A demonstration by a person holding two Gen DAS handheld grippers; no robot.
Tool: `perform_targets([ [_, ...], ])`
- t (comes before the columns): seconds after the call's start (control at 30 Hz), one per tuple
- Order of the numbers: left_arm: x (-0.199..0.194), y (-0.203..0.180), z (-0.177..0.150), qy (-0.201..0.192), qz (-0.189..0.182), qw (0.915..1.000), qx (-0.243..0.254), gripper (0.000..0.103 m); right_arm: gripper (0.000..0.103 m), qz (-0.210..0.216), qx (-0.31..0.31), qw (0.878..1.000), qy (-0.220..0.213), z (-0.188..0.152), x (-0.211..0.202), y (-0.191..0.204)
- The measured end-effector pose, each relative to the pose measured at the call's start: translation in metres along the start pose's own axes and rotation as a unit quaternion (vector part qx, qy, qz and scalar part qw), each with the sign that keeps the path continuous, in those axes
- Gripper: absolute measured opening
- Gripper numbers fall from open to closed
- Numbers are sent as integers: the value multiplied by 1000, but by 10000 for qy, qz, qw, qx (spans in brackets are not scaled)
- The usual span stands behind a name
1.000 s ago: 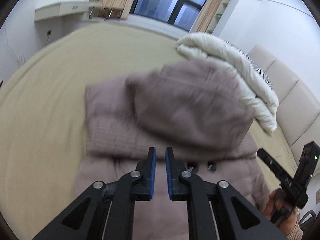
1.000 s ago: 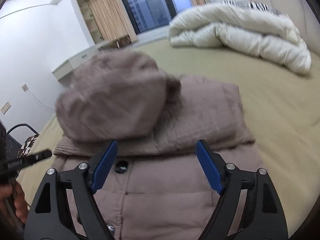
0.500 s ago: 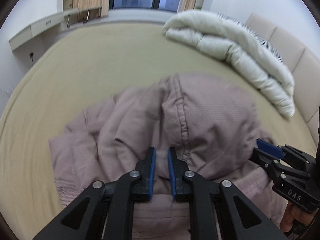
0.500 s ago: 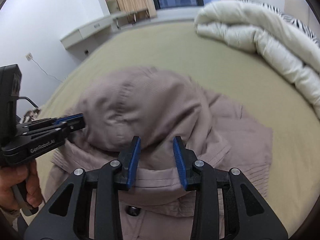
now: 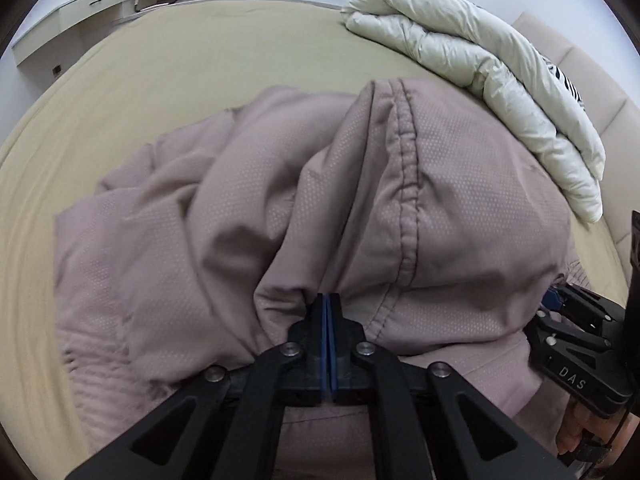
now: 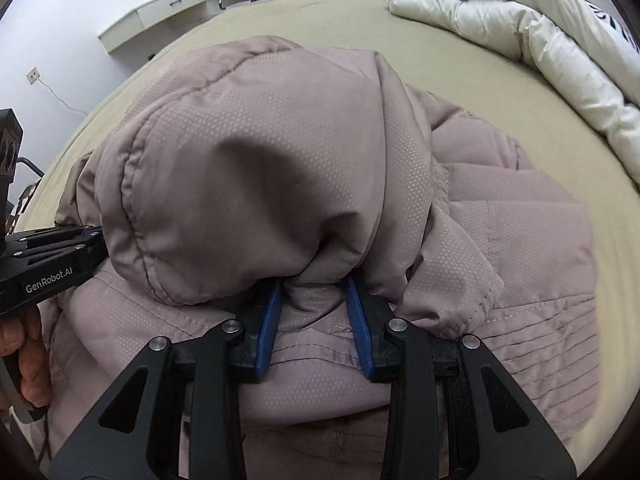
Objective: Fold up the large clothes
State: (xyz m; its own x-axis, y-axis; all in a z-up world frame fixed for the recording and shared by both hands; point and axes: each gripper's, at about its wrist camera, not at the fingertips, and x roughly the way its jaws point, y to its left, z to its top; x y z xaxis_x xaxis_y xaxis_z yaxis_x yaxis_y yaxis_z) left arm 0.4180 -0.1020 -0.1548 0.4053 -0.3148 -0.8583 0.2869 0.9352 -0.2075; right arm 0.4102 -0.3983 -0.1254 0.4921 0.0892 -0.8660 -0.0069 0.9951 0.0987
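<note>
A mauve padded hooded jacket (image 5: 224, 216) lies on the olive-beige bed, its hood (image 5: 448, 200) turned over onto the body. My left gripper (image 5: 327, 304) is shut on a pinch of the hood's edge. In the right wrist view the hood (image 6: 248, 168) bulges in front of my right gripper (image 6: 314, 300), whose blue pads are closed around a fold of hood fabric with a gap between them. The right gripper also shows at the right edge of the left wrist view (image 5: 568, 320), the left gripper at the left edge of the right wrist view (image 6: 52, 248).
A folded white duvet (image 5: 480, 64) lies on the far right of the bed (image 5: 168, 64), next to a beige padded headboard (image 5: 592, 80). A white wall shelf (image 6: 168, 12), curtains and a dark window are beyond the bed.
Both grippers have moved forward onto the hood. The left one has closed fully on its edge. The right one went from wide open to closed around a fold. The hood now fills both views.
</note>
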Motion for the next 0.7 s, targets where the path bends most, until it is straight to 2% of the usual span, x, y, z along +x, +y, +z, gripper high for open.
perform_targets([
  [0.03,-15,-4,0,-178,16,9998,52,4,26,-49,-12,9999,-93,6,-15,2],
  [0.13,-60,-17,6,-848,106,9958,317,4,26,59,-44,9968,-795,23,-62,4],
  [0.2,-71,-28,19,-1076,140,9931,452,4,26,136,-20,9957,-921,40,-69,5],
  [0.27,-65,-39,35,-1153,255,9910,638,4,26,45,-76,9958,-912,55,-61,8],
  [0.33,-40,-47,53,-845,166,9941,666,4,26,78,-130,9980,-622,68,-37,9],
  [0.47,25,-42,66,-56,246,9984,505,4,23,-38,-74,9999,89,59,22,9],
  [0.6,53,-30,56,13,104,9989,450,5,23,-175,-317,9992,-157,40,44,8],
  [0.7,51,-24,49,11,94,9988,476,5,23,-200,-382,9990,-120,40,50,7],
])
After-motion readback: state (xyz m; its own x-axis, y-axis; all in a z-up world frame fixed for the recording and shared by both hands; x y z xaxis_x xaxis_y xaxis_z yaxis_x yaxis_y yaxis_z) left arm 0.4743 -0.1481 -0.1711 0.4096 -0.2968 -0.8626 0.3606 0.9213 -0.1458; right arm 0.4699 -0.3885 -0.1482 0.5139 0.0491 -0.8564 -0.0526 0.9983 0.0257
